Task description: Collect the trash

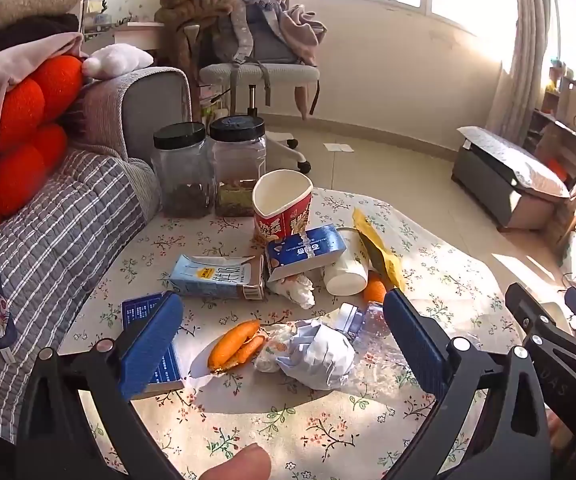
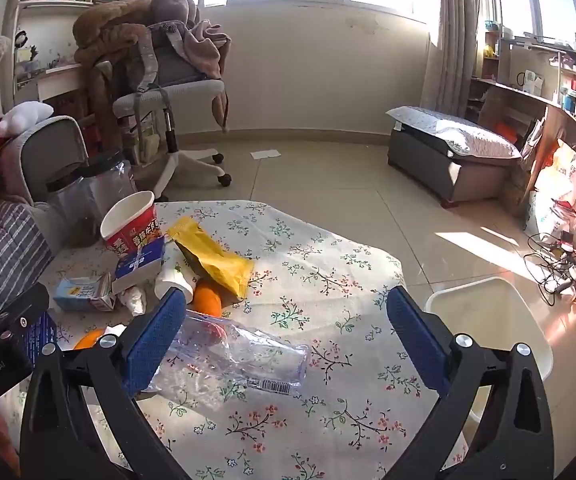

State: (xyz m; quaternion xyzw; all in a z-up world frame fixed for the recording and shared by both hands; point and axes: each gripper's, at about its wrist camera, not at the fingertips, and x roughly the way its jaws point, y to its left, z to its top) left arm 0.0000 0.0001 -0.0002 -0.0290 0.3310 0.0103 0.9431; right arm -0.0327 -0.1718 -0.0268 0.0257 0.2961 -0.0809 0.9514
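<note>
Trash lies on the floral tablecloth (image 1: 247,420). My left gripper (image 1: 283,344) is open above a crumpled paper wad (image 1: 320,354) and orange peel (image 1: 235,346). Behind lie a milk carton (image 1: 219,276), a blue box (image 1: 306,252), a red paper cup (image 1: 283,208), a white bottle (image 1: 348,272) and a yellow wrapper (image 1: 376,248). My right gripper (image 2: 283,344) is open above a crushed clear plastic bottle (image 2: 235,356). A white bin (image 2: 492,320) stands on the floor right of the table. The right gripper also shows in the left wrist view (image 1: 560,320).
Two black-lidded jars (image 1: 211,168) stand at the table's far left edge. A striped sofa (image 1: 47,248) with red cushions flanks the left. An office chair (image 2: 175,92), a grey bench (image 2: 448,152) and floor cables (image 2: 560,264) lie beyond.
</note>
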